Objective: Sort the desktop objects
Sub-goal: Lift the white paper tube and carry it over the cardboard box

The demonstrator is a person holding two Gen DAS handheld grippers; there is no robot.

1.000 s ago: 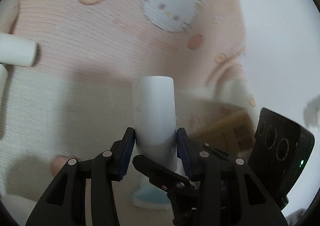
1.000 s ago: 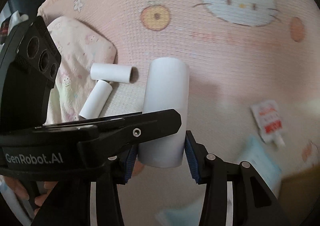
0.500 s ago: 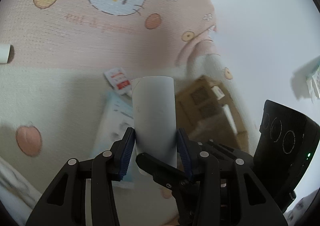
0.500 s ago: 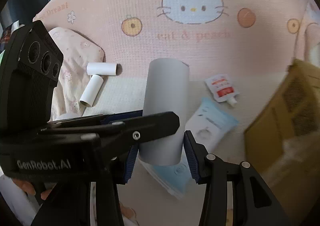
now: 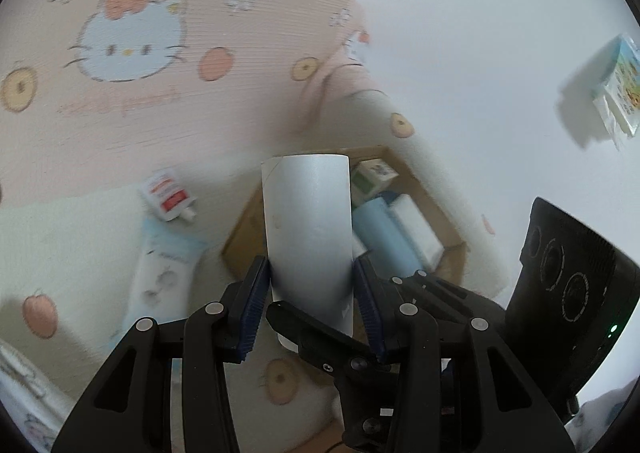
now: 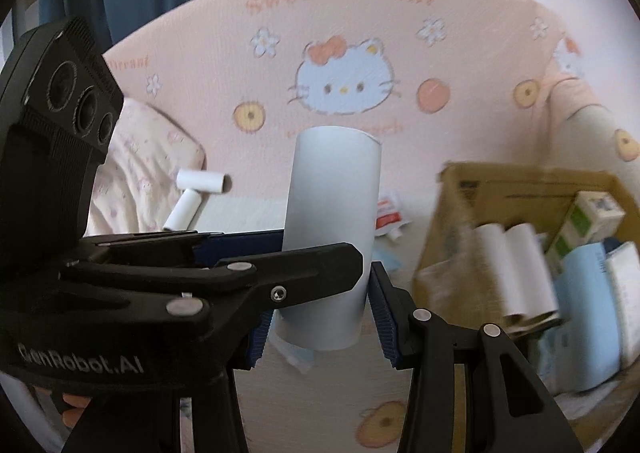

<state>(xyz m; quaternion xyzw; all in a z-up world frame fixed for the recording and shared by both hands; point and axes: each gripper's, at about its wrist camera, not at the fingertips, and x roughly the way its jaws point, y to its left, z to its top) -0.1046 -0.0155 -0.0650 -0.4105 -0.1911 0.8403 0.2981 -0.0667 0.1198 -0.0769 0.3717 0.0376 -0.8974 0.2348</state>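
Note:
Both grippers hold the same white cardboard tube, which also shows in the right wrist view. My left gripper is shut on its lower part. My right gripper is shut on it too, crossing the left one. The tube is in the air, just left of an open cardboard box, which shows behind the tube in the left wrist view. The box holds white tubes, a green-and-white carton and pale blue packs.
Two more white tubes lie on the pink Hello Kitty bedspread by a pillow. A red-and-white sachet and a pale blue pack lie left of the box. A white wall is at the right.
Both grippers have swung right with the tube. The box has come into full view, and the loose tubes have slid off to the left.

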